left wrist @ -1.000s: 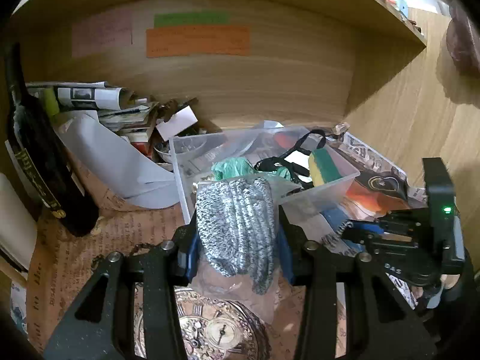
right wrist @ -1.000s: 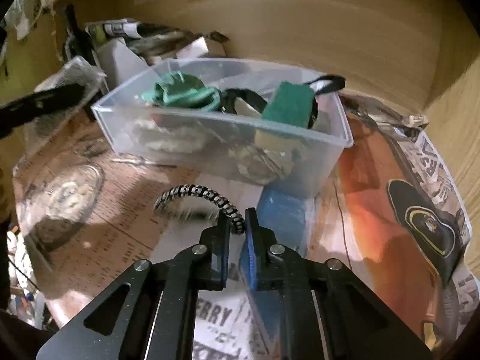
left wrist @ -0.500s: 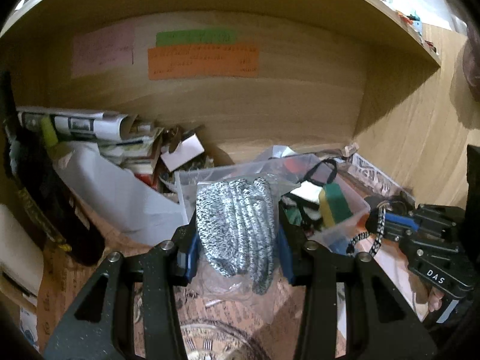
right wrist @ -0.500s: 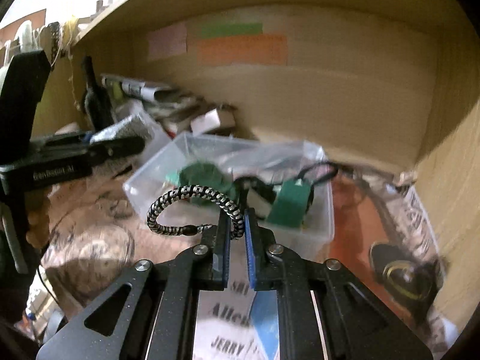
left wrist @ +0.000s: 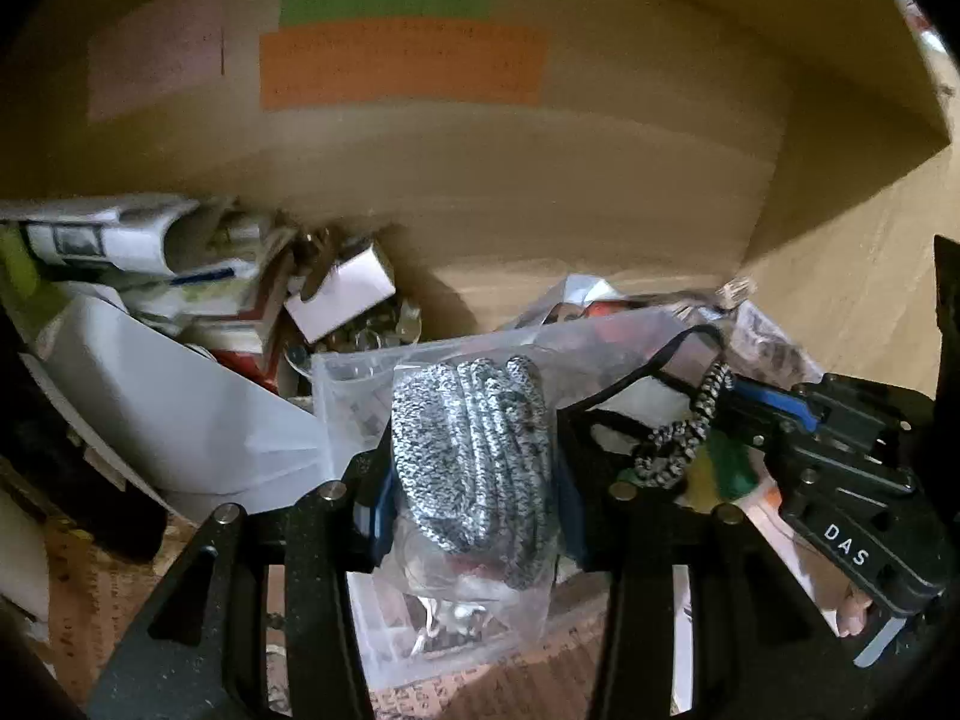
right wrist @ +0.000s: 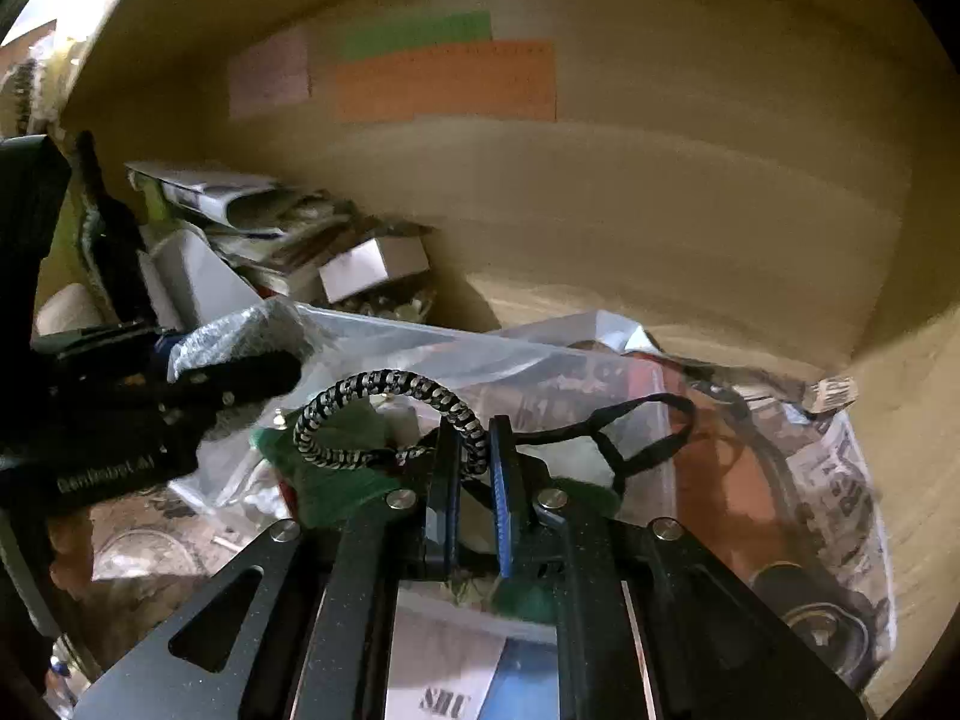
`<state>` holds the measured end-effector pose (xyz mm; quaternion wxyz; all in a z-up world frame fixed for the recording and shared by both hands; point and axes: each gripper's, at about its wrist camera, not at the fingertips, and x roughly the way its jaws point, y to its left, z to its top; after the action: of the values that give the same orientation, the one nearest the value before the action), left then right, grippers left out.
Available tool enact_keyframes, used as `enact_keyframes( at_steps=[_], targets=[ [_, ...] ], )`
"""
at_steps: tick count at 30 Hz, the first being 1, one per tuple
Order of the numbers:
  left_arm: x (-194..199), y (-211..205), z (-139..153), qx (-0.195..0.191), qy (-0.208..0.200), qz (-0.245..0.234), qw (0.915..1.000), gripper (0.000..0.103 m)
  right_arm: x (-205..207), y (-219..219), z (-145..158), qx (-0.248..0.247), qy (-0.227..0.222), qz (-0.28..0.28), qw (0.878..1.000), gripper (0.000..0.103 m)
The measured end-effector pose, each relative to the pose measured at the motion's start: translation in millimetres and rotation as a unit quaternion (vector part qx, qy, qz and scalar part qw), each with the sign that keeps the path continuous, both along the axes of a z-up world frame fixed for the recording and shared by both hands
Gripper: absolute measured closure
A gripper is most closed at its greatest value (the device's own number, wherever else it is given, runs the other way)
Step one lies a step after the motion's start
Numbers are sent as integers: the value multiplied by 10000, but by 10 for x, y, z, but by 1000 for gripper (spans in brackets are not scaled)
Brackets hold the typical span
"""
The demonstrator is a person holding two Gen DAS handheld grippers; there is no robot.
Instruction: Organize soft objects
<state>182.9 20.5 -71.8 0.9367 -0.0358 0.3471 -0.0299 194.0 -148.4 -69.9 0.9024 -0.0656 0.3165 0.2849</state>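
1. Since the earlier frames both grippers have come in over the clear plastic bin [left wrist: 360,384]; the braided loop, previously lifted short of the bin, now hangs above its contents.
2. Left wrist view: left gripper [left wrist: 474,480] clamped on the bagged grey knit item [left wrist: 468,450], pinched between both fingers, just in front of the bin's near wall. Clear bag [left wrist: 480,594] sags below the fingers. Right gripper [left wrist: 774,414] to the right, close by, with the black-and-white braided loop [left wrist: 684,444] dangling from its tip.
3. Right wrist view: right gripper [right wrist: 474,468] pinching the braided loop [right wrist: 384,408]; the loop arcs left of the fingers, over green fabric [right wrist: 336,480] in the bin [right wrist: 540,354]. Black cord [right wrist: 636,420] to the right of the fingertips. Left gripper [right wrist: 228,384] to the left, holding the knit item [right wrist: 240,330] at the bin's edge.
4. Paper clutter [right wrist: 240,210] stacked far left against the wooden back panel [right wrist: 660,210].
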Motion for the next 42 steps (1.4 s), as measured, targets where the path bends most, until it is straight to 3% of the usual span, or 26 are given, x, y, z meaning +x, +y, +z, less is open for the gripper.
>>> enact_keyframes(
  at_steps=[6, 10, 12, 15, 17, 24, 28, 34, 38, 42],
  targets=[
    [160, 19, -186, -26, 280, 32, 9996, 60, 127, 123, -131, -230, 167, 22, 9996, 95],
    [197, 75, -227, -135, 409, 19, 9991, 53, 133, 159, -159, -354, 165, 121, 9992, 94],
    [192, 87, -219, -204, 420, 2, 9989, 50, 128, 169, -152, -382, 146, 153, 9990, 90],
    [158, 111, -177, -255, 361, -14, 9990, 48, 86, 152, -112, -353, 72, 195, 9992, 76],
    [118, 112, -127, -249, 275, -37, 9993, 45, 52, 153, -76, -341, -7, 194, 9992, 68],
    [-149, 80, 159, -166, -230, -71, 9996, 41, -118, 50, 140, -148, -238, 232, 9993, 63],
    [-344, 28, 317, -42, -569, -70, 9983, 37, -257, -56, 293, 40, -431, 215, 9988, 54],
    [-692, -39, 540, 42, -1104, -24, 9939, 36, -473, -238, 549, 432, -755, 130, 9961, 53],
    [-889, -62, 637, 53, -1395, 44, 9902, 35, -646, -352, 703, 718, -1022, 68, 9921, 45],
    [-1080, -88, 730, 71, -1686, 81, 9856, 27, -802, -424, 808, 938, -1227, 45, 9880, 37]
  ],
)
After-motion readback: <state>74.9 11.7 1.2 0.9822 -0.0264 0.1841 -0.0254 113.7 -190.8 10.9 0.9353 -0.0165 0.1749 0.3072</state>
